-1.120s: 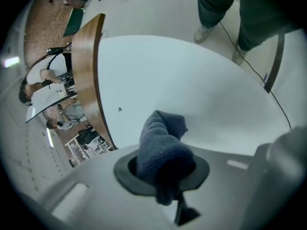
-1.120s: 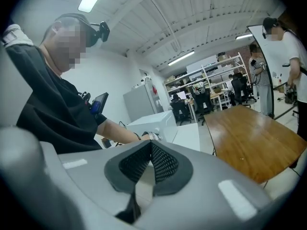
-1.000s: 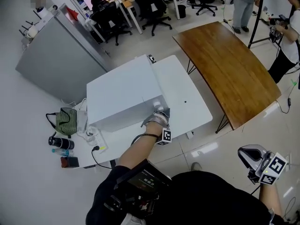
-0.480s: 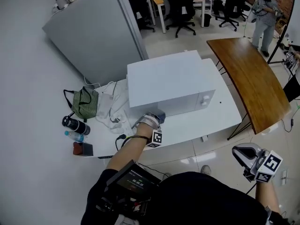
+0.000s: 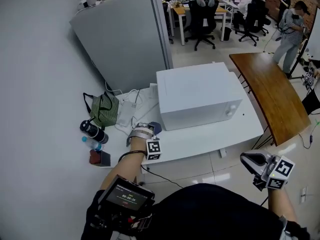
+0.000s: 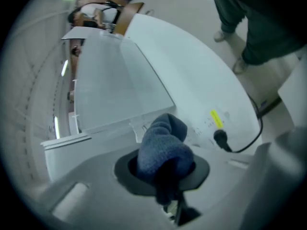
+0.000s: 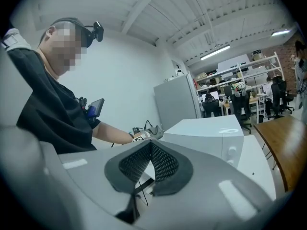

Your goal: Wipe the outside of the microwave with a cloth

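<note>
You are holding two grippers, a left gripper [image 5: 151,129] and a right gripper [image 5: 246,159], and facing one microwave [image 5: 200,96], one cloth [image 6: 163,147], one white table [image 5: 200,139], one wooden table [image 5: 270,91], one green bag [image 5: 104,110], one dark bottle [image 5: 93,132] and one clear bottle [image 5: 91,143].

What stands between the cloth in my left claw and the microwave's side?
Nothing visible. The blue knitted cloth, clamped in the left claw, faces the white box-shaped microwave directly; the black plug lies aside.

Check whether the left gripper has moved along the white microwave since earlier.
Yes. The left gripper, clamping the blue cloth, slid leftward along the near face of the white box-shaped microwave and now sits beside its left corner.
</note>
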`<state>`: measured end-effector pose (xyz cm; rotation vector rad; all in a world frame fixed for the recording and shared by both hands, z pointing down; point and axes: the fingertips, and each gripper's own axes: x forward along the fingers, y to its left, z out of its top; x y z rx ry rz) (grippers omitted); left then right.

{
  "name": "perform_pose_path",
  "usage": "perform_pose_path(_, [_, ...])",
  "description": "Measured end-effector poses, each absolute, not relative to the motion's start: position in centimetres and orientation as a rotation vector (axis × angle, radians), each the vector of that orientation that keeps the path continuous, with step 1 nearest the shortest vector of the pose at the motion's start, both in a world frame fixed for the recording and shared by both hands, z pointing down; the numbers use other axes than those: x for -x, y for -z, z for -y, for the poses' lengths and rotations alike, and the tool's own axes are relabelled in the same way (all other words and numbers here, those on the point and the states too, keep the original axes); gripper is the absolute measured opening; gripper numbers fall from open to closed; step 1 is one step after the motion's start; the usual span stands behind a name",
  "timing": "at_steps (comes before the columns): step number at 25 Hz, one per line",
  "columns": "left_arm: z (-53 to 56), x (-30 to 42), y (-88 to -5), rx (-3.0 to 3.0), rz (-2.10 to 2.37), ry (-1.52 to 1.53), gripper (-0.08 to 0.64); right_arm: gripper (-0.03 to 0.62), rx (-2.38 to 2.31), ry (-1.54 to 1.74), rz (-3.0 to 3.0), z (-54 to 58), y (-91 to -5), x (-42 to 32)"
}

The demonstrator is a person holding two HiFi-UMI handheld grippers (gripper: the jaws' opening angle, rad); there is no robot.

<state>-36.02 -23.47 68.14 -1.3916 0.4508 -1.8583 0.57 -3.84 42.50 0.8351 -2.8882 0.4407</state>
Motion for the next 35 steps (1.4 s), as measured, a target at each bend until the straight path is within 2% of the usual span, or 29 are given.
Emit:
perform_pose_path(7, [13.3,23.3,-59.6,2.237,-0.994,1.362,0.055,0.005,-0.818,-0.358,2.984,0.6,-41.0,-6.8])
perform_pose_path(13, [-0.1,10.4,-57.7,3.054,-1.278,0.594,0.055,0.005,-0.766,-0.362,3.032,-4.3,-42.5,-16.2])
perform_pose_path(16, [-4.8,5.6,-57.0,3.238,-1.355,0.25,0.055,0.005,-0.707,-0.404,3.053,-6.1,-44.2,-19.5])
perform_pose_path(20, [-9.4,0.5,-54.0,3.236,-1.287,0.079,0.055,0.005,-0.615,-0.452,3.068,-7.7,-45.8,-21.5])
perform_pose_path(25, [-13.8,0.9,-48.9,3.214,-1.283,-0.07,0.055,0.005,-0.461,-0.427,3.121,-11.0,-44.0,-17.9])
perform_pose_path(29, [-17.3,3.7,-48.5,3.229,-1.26,-0.189,0.055,0.005,-0.441,-0.383,3.139,-14.2,-42.1,-14.1])
perform_pose_path(35, [-24.6,10.7,-48.4,3.292,-1.17,-0.13,0.055,0.005,-0.53,-0.411,3.206,-20.6,-39.0,-4.9])
